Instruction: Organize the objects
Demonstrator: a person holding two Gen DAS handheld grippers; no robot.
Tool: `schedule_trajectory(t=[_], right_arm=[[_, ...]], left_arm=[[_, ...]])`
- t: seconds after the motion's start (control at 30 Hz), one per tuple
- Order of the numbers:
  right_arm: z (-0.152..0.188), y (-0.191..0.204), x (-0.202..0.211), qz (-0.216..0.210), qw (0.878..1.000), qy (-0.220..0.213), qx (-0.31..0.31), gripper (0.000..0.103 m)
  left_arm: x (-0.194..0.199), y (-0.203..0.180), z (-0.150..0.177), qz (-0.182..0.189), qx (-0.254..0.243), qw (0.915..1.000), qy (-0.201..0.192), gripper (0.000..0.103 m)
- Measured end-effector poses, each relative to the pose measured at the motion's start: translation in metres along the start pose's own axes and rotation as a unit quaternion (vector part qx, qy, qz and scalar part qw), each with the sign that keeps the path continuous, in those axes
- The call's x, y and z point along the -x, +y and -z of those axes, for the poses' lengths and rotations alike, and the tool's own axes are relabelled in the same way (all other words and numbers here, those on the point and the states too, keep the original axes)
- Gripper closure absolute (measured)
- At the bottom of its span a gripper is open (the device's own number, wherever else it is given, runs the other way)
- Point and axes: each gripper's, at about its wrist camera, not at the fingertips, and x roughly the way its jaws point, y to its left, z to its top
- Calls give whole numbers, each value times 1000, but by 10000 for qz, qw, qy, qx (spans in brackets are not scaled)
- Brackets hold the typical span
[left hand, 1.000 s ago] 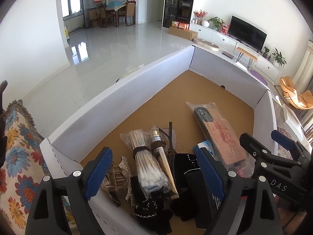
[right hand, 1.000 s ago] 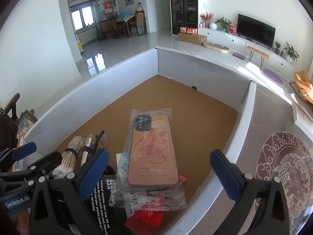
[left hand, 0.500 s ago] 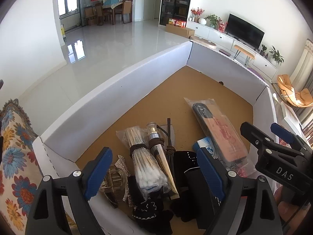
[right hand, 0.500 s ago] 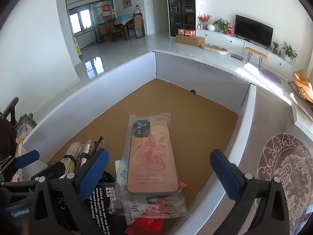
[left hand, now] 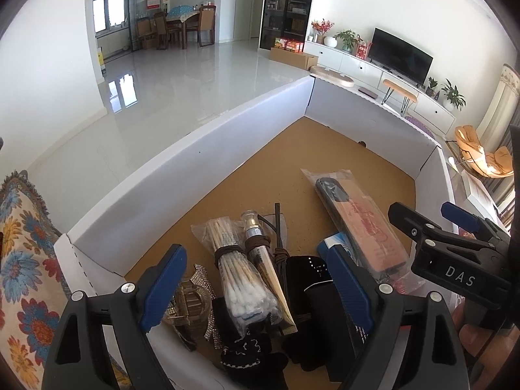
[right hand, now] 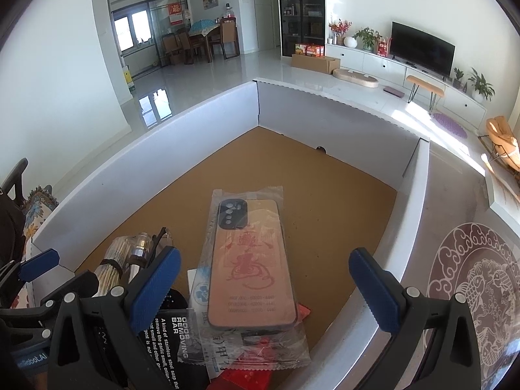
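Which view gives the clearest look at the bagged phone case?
The right wrist view: the phone case lies centred between that gripper's open fingers, with its whole back, camera cutout and red print facing the lens. The left wrist view shows it off to the right, slanted and foreshortened, its near end partly behind a fingertip.

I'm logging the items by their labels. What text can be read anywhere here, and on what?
"DAS": on the right tongs, seen from the left wrist.
"ODOR REMOVING BAR": on the black box; the small print below starts "A kind of stainless steel soap that", the rest is cut off.
"...Robot.AI": on the left tongs, start hidden.
Red characters and digit rows on the phone case: too blurred to read.
Red wall sign: too small.
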Motion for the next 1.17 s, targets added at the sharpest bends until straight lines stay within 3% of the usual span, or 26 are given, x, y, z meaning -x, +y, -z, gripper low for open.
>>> schedule_trajectory(t=[1.0,1.17], right_arm=[[0,2,-1,23,10000,18,58,0],[0,2,-1,23,10000,17,50,0]], left_arm=[[3,-9,2,-265,-198,9994,-103,15],[10,-11,4,-397,-215,9984,-330,15]])
